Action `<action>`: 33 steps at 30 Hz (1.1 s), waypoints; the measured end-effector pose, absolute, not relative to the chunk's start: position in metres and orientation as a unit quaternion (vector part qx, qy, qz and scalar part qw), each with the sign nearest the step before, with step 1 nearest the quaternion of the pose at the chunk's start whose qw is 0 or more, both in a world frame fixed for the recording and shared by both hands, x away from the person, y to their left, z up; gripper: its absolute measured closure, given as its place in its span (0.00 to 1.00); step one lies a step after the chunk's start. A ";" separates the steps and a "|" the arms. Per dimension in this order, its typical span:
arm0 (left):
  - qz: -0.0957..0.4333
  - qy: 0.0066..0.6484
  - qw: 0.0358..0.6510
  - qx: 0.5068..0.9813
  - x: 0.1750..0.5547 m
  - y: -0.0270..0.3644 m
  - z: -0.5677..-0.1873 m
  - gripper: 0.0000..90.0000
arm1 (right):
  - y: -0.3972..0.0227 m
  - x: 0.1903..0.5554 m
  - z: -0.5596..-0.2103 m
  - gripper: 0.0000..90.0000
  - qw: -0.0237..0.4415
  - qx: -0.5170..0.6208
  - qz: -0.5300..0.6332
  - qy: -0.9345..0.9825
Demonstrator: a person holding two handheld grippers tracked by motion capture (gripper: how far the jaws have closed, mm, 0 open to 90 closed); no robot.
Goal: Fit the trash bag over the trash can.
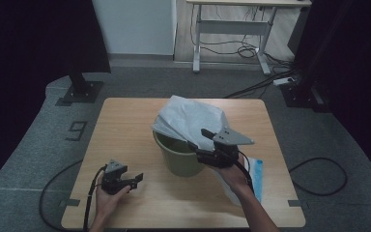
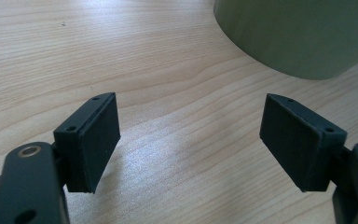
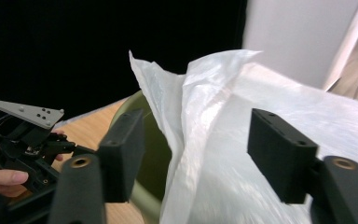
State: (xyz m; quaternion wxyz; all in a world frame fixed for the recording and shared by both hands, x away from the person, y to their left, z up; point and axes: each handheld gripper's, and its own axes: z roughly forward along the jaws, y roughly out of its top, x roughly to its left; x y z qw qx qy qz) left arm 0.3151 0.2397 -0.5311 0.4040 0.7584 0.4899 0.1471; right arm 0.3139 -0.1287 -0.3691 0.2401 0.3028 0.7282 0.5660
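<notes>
Apparently a "9" marked on the floor (image 1: 78,129)

White bag (image 1: 191,118) over green bucket (image 1: 179,157), R gripper (image 1: 199,139) at rim.

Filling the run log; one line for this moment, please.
left tongs: open, empty | right tongs: open around white bag | bag: draped over green bucket

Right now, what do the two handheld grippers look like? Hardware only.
Both are black two-jaw units. The left gripper has flat rectangular black pads on screwed mounts with brass-coloured pivot bushings, and a black cable trailing toward the person. The right gripper matches, topped by a grey three-cornered plate. Forearms are bare, no sleeves visible.
</notes>
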 end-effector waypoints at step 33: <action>0.144 0.497 0.397 0.758 0.314 0.240 -0.534 0.23 | -0.191 0.264 -0.463 0.53 0.239 0.366 0.507 0.743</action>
